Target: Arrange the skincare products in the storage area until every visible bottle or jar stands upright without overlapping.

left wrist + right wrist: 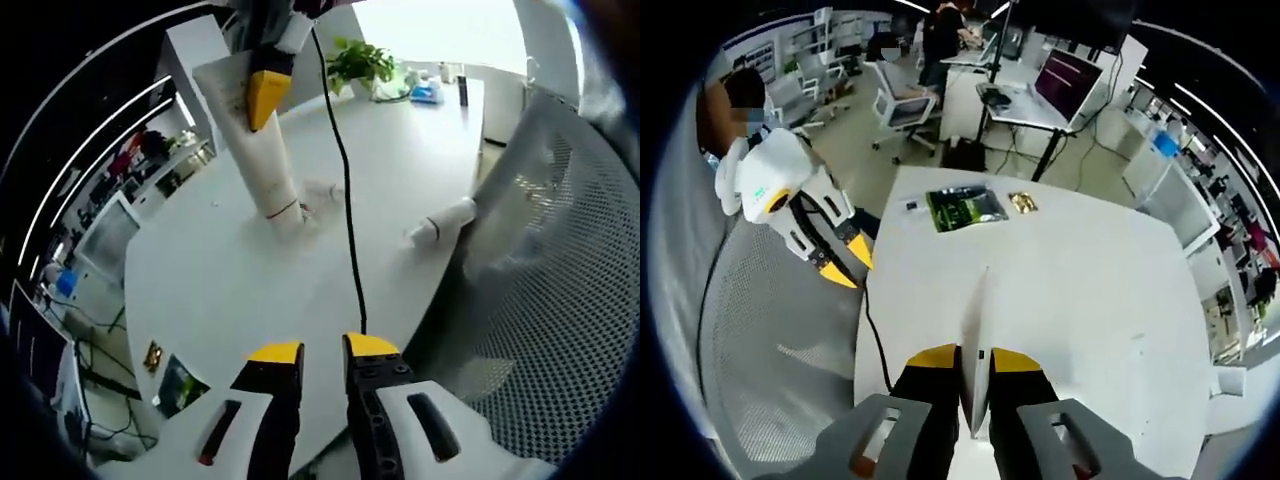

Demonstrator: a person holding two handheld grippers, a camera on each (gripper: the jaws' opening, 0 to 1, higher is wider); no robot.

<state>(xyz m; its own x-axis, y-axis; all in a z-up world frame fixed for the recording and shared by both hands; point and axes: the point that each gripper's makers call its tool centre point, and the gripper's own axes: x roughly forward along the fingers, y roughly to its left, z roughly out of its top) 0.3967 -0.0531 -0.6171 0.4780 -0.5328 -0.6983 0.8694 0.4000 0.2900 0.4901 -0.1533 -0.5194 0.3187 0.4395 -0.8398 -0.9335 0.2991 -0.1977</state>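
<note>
In the left gripper view a white tube (258, 150) stands tilted, cap (285, 213) down on the white table (220, 290). My right gripper (266, 98) comes in from above and is shut on the tube's flat end. In the right gripper view the same tube (978, 330) shows edge-on, pinched between my right gripper's (975, 358) yellow-tipped jaws. A small white bottle (441, 224) lies on its side at the table's edge by the mesh. My left gripper (322, 350) hovers over the near table edge, open a little with nothing in it; it also appears as the left gripper (847, 265) over the mesh.
A black cable (345, 190) runs across the table. A grey mesh surface (560, 260) borders the table. A potted plant (360, 62) and small items (425, 90) sit at the far end. A green packet (965, 207) and gold item (1023, 202) lie near another edge. People and chairs (902, 100) stand beyond.
</note>
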